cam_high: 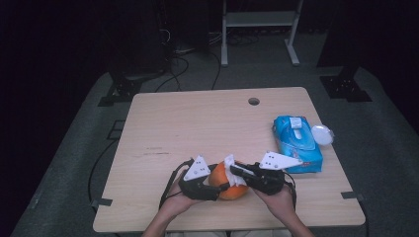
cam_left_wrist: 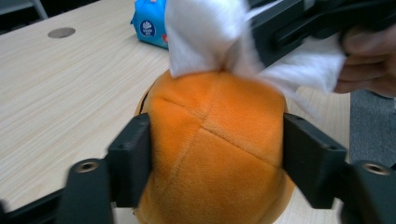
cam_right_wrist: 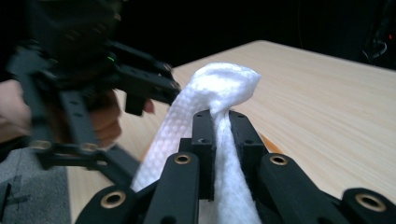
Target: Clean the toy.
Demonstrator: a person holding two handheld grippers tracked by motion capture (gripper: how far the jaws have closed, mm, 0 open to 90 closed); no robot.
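Observation:
An orange plush ball (cam_high: 230,191) rests near the table's front edge. My left gripper (cam_high: 220,183) comes at it from the left. In the left gripper view its two black jaws press on both sides of the ball (cam_left_wrist: 210,140). My right gripper (cam_high: 235,170) reaches in from the right, its jaws shut on a white wipe (cam_high: 232,163). The wipe (cam_left_wrist: 205,37) lies against the top of the ball. In the right gripper view the pinched wipe (cam_right_wrist: 219,88) bulges above the closed jaws of the right gripper (cam_right_wrist: 220,128).
A blue pack of wipes (cam_high: 296,143) lies at the right of the wooden table (cam_high: 197,123), with a round white lid (cam_high: 322,134) beside it. A cable hole (cam_high: 253,101) sits near the far edge. Cables and stand legs are on the floor behind.

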